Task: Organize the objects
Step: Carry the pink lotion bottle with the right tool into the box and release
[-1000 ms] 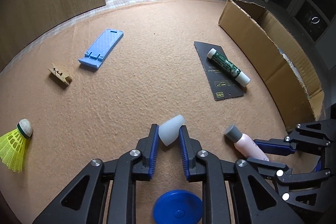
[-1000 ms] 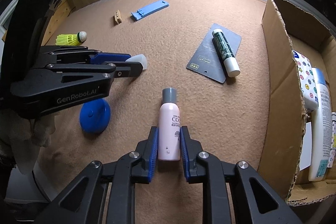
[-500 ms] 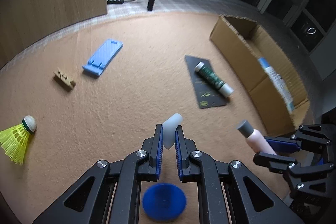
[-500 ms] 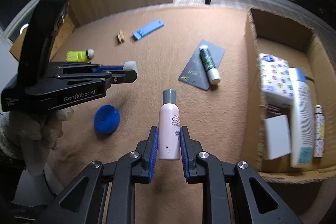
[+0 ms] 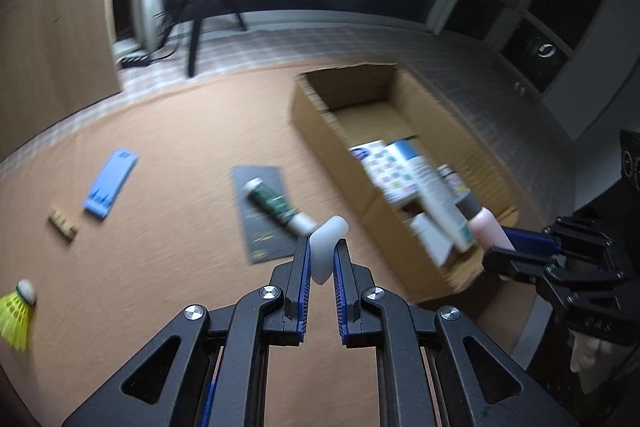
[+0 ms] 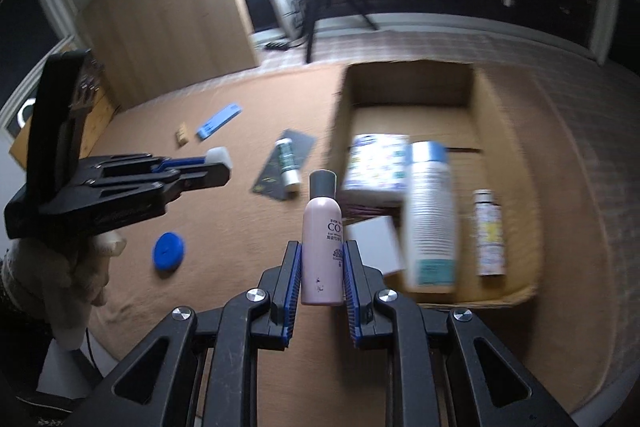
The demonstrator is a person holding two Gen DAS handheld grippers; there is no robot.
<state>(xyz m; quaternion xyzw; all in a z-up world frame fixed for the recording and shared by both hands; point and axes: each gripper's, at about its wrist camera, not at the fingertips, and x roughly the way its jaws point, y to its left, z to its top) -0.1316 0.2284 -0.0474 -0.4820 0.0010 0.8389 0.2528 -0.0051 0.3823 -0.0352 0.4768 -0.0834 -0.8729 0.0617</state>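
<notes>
My left gripper (image 5: pixel 322 247) is shut on a small translucent white cap (image 5: pixel 326 247), held above the tan mat. In the right wrist view the same gripper (image 6: pixel 218 167) shows at the left with the white cap (image 6: pixel 219 155) at its tip. My right gripper (image 6: pixel 322 251) is shut on a pink bottle with a grey cap (image 6: pixel 323 235), raised off the mat near the cardboard box (image 6: pixel 340 107). From the left wrist view the pink bottle (image 5: pixel 486 227) hangs over the near end of the box (image 5: pixel 312 115).
The box holds a patterned pack (image 6: pixel 378 163), a tall white and blue bottle (image 6: pixel 430 211), a small bottle (image 6: pixel 488 231) and a white carton (image 6: pixel 374 243). On the mat lie a green tube (image 5: pixel 276 205) on a dark card (image 5: pixel 260 203), a blue stand (image 5: pixel 110 187), a wooden clip (image 5: pixel 62 225), a yellow shuttlecock (image 5: pixel 16 311) and a blue lid (image 6: pixel 169 250).
Both grippers have risen from the mat with their objects and swung toward the box, whose inside now shows. The blue lid has dropped out of the left wrist view.
</notes>
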